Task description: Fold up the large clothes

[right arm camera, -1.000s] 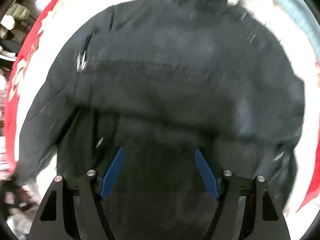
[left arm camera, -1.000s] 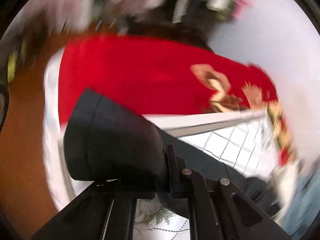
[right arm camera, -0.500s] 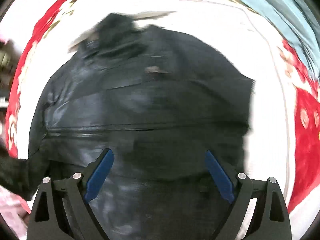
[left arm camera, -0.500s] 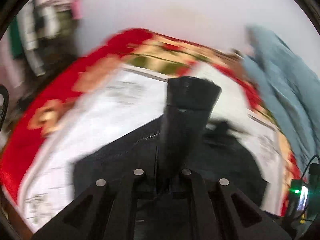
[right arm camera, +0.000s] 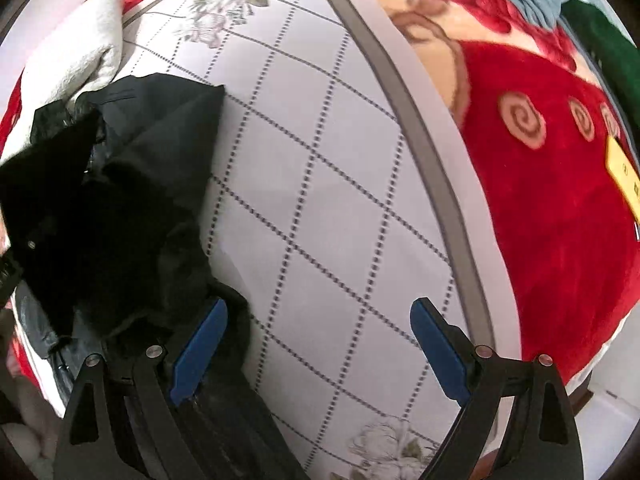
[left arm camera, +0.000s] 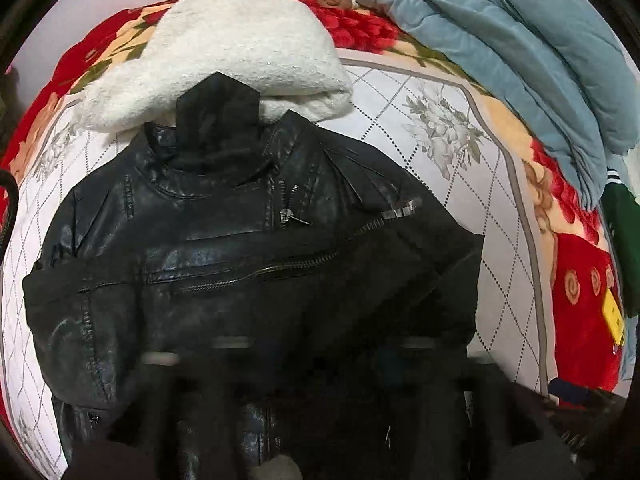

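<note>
A black leather jacket [left arm camera: 248, 256] lies spread on the white quilted bed cover [left arm camera: 436, 128], collar toward the far side, sleeves folded across its front. My left gripper [left arm camera: 316, 356] hovers over the jacket's lower part; its fingers are motion-blurred and appear spread apart, holding nothing. In the right wrist view the jacket [right arm camera: 120, 200] lies at the left. My right gripper [right arm camera: 316, 344] is open with blue pads, over the bare bed cover [right arm camera: 320, 180]; its left pad [right arm camera: 200, 344] is next to the jacket's edge.
A folded white fleecy garment [left arm camera: 240, 52] lies just beyond the jacket's collar. A blue quilt [left arm camera: 520, 48] is heaped at the far right. A red flowered blanket [right arm camera: 560, 200] surrounds the cover, with a yellow tag [right arm camera: 624, 176] and a green garment [right arm camera: 616, 40] at the right.
My left gripper has let go of the sleeve that it held up and has opened over the jacket. My right gripper has swung right, off the jacket and over the bed cover.
</note>
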The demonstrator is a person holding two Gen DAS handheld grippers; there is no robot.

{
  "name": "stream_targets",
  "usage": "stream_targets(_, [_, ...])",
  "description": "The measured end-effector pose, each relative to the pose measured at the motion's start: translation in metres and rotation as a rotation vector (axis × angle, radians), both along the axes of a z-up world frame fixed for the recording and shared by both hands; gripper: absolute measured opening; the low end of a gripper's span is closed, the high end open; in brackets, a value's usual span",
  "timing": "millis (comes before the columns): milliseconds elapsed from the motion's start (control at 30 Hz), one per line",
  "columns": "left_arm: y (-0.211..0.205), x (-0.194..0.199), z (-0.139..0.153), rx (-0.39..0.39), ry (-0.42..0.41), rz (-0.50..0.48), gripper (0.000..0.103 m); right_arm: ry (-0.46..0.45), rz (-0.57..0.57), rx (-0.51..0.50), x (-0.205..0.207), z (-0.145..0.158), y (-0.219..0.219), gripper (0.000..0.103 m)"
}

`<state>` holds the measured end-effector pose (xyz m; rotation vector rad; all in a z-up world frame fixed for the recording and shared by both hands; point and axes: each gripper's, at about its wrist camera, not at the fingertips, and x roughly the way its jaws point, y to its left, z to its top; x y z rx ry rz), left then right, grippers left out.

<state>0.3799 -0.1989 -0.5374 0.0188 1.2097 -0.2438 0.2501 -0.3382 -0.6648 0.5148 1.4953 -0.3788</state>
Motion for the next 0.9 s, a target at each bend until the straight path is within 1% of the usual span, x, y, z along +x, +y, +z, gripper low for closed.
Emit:
stream_targets(33, [0.001, -0.001, 0.003, -0.008, -0.004, 0.002, 0.100, -0.006, -0.006, 0.017, 0.000, 0.003, -0.005, 0.094])
stream_targets(67, [0.006, -0.002, 0.005, -0.019, -0.013, 0.011, 0.100, -0.011, -0.014, 0.033, 0.001, 0.005, -0.010, 0.094])
stream_targets(167, [0.024, -0.004, 0.013, -0.013, -0.011, 0.045, 0.100, -0.040, -0.053, 0.085, 0.004, 0.017, -0.022, 0.094])
stream_targets(267, [0.053, -0.007, 0.021, -0.014, -0.033, 0.114, 0.100, -0.099, -0.065, 0.172, 0.024, 0.029, -0.027, 0.094])
stream_targets(333, [0.081, -0.009, 0.028, 0.021, -0.041, 0.199, 0.100, -0.150, -0.050, 0.216, 0.038, 0.040, -0.021, 0.094])
stream_targets(367, [0.096, -0.010, 0.031, 0.044, -0.043, 0.240, 0.100, -0.179, -0.032, 0.246, 0.047, 0.045, -0.014, 0.094])
stream_targets(400, [0.117, -0.012, 0.031, 0.088, -0.036, 0.295, 0.100, -0.206, -0.011, 0.277, 0.056, 0.048, -0.005, 0.094])
stream_targets(433, [0.130, -0.012, 0.029, 0.117, -0.030, 0.327, 0.100, -0.224, 0.007, 0.299, 0.064, 0.049, 0.003, 0.094])
stream_targets(500, [0.162, -0.013, 0.023, 0.183, -0.021, 0.397, 0.100, -0.252, 0.067, 0.342, 0.091, 0.041, 0.020, 0.092])
stream_targets(567, [0.193, -0.011, 0.007, 0.285, 0.005, 0.454, 0.100, -0.228, 0.117, 0.341, 0.111, 0.029, 0.036, 0.090])
stream_targets(600, [0.206, -0.009, -0.001, 0.338, 0.025, 0.482, 0.100, -0.170, 0.158, 0.329, 0.126, 0.011, 0.047, 0.090])
stream_targets(633, [0.217, -0.009, -0.006, 0.362, 0.036, 0.502, 0.100, -0.120, 0.185, 0.325, 0.130, 0.000, 0.055, 0.088])
stream_targets(667, [0.230, -0.007, -0.013, 0.380, 0.051, 0.529, 0.100, -0.060, 0.212, 0.330, 0.137, -0.017, 0.063, 0.065])
stream_targets(700, [0.237, -0.006, -0.017, 0.377, 0.059, 0.543, 0.100, -0.001, 0.213, 0.331, 0.141, -0.033, 0.068, 0.032])
stream_targets(733, [0.245, -0.004, -0.020, 0.365, 0.063, 0.556, 0.100, 0.001, 0.191, 0.309, 0.139, -0.036, 0.066, 0.027])
stream_targets(767, [0.249, -0.002, -0.022, 0.357, 0.064, 0.563, 0.100, -0.016, 0.169, 0.303, 0.136, -0.034, 0.064, 0.017])
stream_targets(800, [0.251, -0.001, -0.023, 0.348, 0.063, 0.570, 0.100, -0.034, 0.152, 0.301, 0.133, -0.029, 0.061, 0.011])
stream_targets(833, [0.254, 0.001, -0.024, 0.342, 0.059, 0.583, 0.100, -0.071, 0.128, 0.295, 0.128, -0.019, 0.058, 0.009])
stream_targets(900, [0.256, 0.007, -0.030, 0.333, 0.058, 0.595, 0.100, -0.123, 0.100, 0.248, 0.115, 0.006, 0.053, 0.007])
